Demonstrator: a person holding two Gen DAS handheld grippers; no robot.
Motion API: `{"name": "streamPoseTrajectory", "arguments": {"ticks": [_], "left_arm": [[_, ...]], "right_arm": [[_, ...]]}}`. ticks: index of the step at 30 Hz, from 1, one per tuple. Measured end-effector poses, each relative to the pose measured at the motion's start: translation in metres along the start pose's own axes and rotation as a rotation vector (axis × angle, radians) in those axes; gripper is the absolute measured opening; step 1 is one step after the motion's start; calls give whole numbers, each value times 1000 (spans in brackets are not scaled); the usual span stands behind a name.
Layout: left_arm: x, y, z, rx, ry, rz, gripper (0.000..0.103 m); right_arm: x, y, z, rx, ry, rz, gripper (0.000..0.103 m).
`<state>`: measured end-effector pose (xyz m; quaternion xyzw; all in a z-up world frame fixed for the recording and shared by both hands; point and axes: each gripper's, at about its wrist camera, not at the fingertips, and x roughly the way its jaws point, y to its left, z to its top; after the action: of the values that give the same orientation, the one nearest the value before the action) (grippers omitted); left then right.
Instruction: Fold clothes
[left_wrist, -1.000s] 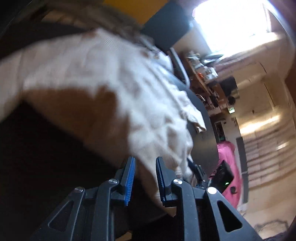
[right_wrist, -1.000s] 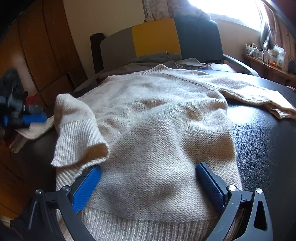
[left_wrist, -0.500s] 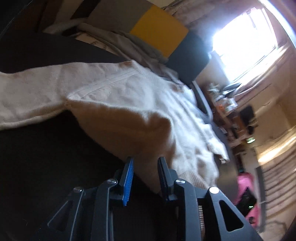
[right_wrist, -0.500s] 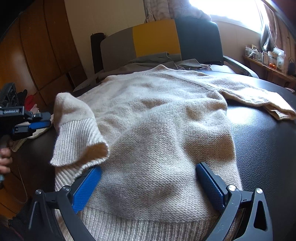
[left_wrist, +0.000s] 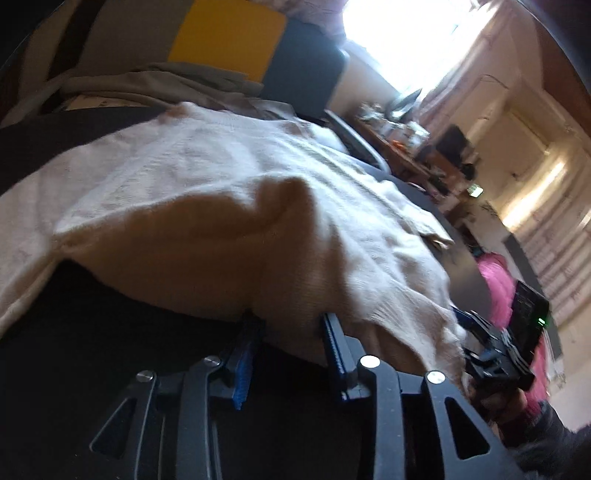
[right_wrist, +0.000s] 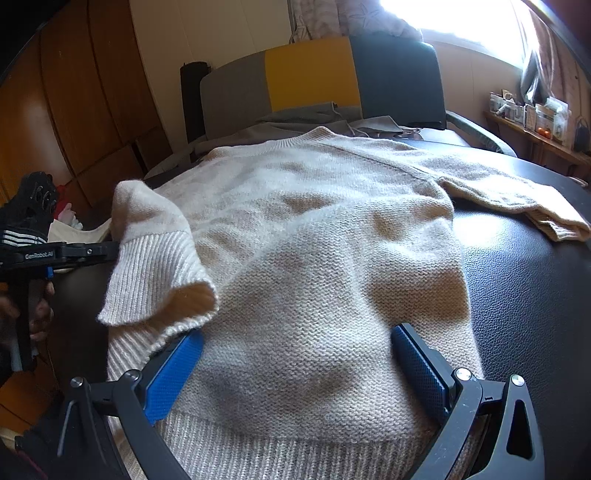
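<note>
A cream knit sweater (right_wrist: 314, 236) lies spread on a black leather table (right_wrist: 524, 302), neck at the far side. Its left sleeve (right_wrist: 155, 258) is folded over onto the body, cuff up. Its right sleeve (right_wrist: 517, 192) lies out flat to the right. My right gripper (right_wrist: 295, 354) is open wide, its jaws over the sweater's hem. My left gripper (left_wrist: 288, 332) is at the sweater's left edge (left_wrist: 207, 258), its jaws a little apart with a fold of knit between them; it also shows at the left of the right wrist view (right_wrist: 74, 253).
A grey, yellow and dark blue chair back (right_wrist: 317, 85) stands behind the table with grey clothes (right_wrist: 306, 118) draped on it. Wooden cabinets (right_wrist: 74, 110) are at the left. A shelf with small items (right_wrist: 535, 118) is at the right.
My left gripper has swung in toward the sweater's left edge and now has the knit between its jaws. My right gripper and the sweater have stayed still.
</note>
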<state>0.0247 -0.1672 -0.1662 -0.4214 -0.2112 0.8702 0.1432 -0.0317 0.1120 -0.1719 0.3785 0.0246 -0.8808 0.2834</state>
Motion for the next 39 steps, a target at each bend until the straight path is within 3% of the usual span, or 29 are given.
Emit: {"name": "streamPoseTrajectory", "arguments": {"ticks": [2, 3, 5, 8, 13, 16, 20, 23, 28, 31, 36, 39], "left_arm": [[0, -4, 0, -9, 21, -37, 8], [-2, -7, 0, -12, 25, -40, 5], [-15, -11, 1, -52, 9, -106, 4], [-47, -13, 9, -153, -43, -271, 4], [-122, -27, 15, -242, -112, -509, 4], [-156, -22, 8, -303, -114, -550, 2], [-168, 0, -11, -392, -64, -505, 2], [-163, 40, -46, -525, -6, -358, 3], [-167, 99, -99, -699, -17, -152, 4], [-159, 87, -98, -634, -27, -137, 7], [-118, 6, -61, -315, 37, -282, 13], [-80, -43, -55, -97, 168, -198, 13]], "right_arm": [[0, 1, 2, -3, 14, -7, 103], [0, 2, 3, -4, 24, -12, 103], [1, 2, 7, 8, 42, -15, 103], [0, -2, 11, 55, 53, 4, 103], [-1, -7, 12, 77, 49, 32, 103], [-2, -11, 13, 107, 47, 51, 103], [-3, -13, 16, 129, 60, 58, 103], [-3, -11, 16, 120, 70, 53, 103], [-18, -18, 14, 170, 88, 100, 103], [-29, -21, 15, 162, 88, 70, 103], [-37, -19, 21, 77, 98, -43, 103], [-27, -8, 18, -47, 153, -131, 101]]}}
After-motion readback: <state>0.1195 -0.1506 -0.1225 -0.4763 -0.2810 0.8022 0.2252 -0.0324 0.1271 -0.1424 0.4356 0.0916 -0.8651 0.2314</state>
